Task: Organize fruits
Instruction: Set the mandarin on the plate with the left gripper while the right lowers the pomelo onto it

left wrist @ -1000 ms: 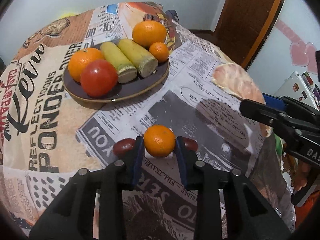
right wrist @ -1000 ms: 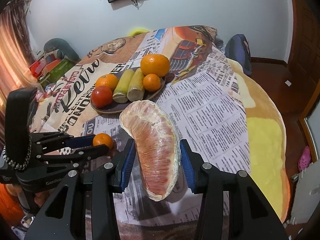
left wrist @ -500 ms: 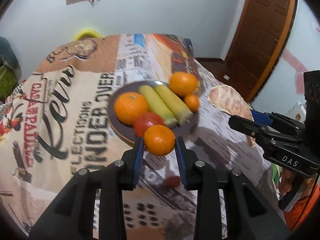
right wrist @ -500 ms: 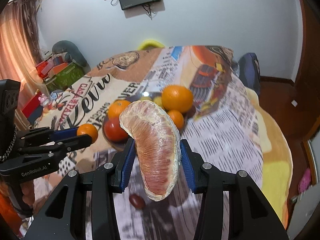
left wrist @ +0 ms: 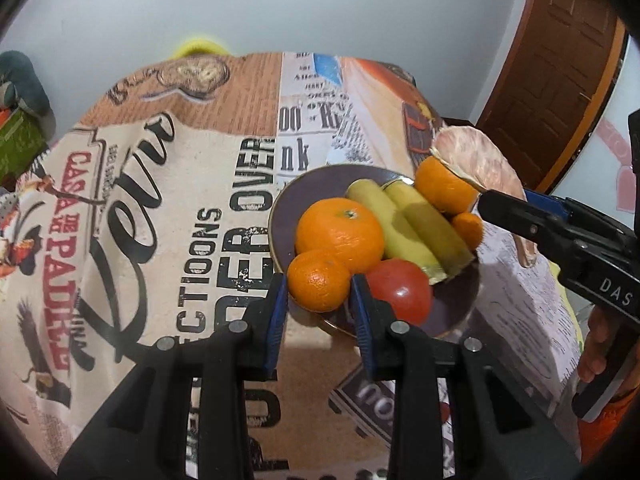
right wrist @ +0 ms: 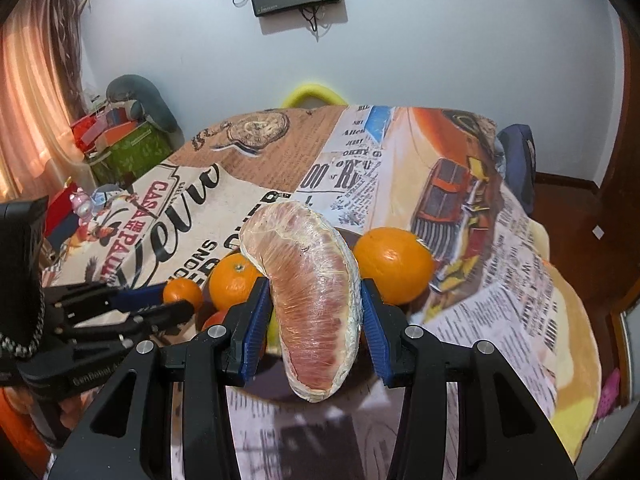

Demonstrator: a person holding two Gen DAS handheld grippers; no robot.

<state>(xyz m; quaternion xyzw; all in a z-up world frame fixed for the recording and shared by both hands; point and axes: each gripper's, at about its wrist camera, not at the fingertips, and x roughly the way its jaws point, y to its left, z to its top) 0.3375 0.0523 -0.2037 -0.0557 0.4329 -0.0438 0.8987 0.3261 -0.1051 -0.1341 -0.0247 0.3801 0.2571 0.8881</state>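
My left gripper [left wrist: 319,302] is shut on a small mandarin [left wrist: 318,280] and holds it over the near left rim of the dark plate [left wrist: 288,204]. The plate holds a large orange [left wrist: 340,230], two yellow-green banana pieces [left wrist: 404,226], a red tomato [left wrist: 400,290], another orange [left wrist: 444,188] and a small mandarin [left wrist: 468,228]. My right gripper [right wrist: 314,320] is shut on a wrapped pink pomelo wedge [right wrist: 316,300] and holds it above the plate's right side; the wedge also shows in the left wrist view [left wrist: 476,160].
The round table wears a newspaper-print cloth [left wrist: 160,200]. A small dark red fruit [left wrist: 445,412] lies on the cloth near me, mostly hidden behind my left gripper. A wooden door [left wrist: 560,60] is at the right and boxes [right wrist: 124,148] at the left.
Both grippers have risen from the near table and moved forward to the plate, carrying the mandarin and the pomelo wedge. The dark red fruits stay behind on the cloth.
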